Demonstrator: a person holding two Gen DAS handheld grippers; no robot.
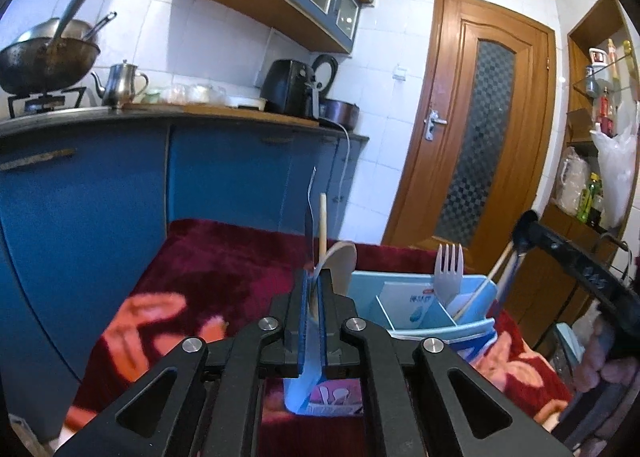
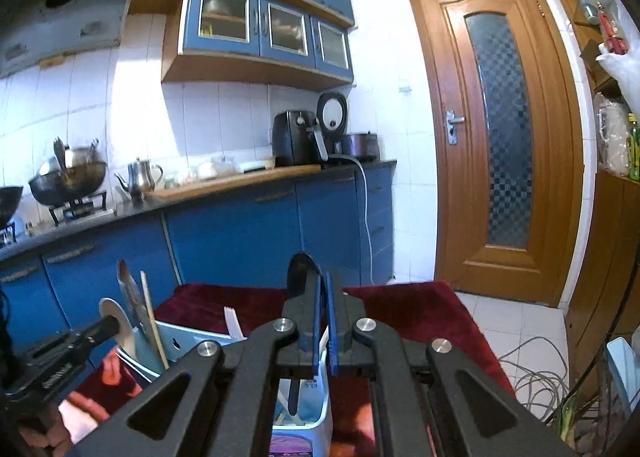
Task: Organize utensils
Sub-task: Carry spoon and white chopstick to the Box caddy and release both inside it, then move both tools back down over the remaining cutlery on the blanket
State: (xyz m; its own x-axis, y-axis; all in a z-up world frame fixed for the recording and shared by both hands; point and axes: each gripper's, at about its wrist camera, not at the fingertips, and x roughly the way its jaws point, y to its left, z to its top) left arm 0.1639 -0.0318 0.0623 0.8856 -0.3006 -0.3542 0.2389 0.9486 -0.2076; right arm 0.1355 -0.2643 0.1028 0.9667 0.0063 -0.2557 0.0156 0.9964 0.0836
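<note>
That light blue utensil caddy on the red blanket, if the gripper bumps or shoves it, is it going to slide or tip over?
The utensil caddy looks like thin plastic, so probably light. The fork stands tall above its rim, which may make it somewhat top-heavy. It sits on a plush red blanket, so a push would likely snag and tip it rather than slide it.
</note>
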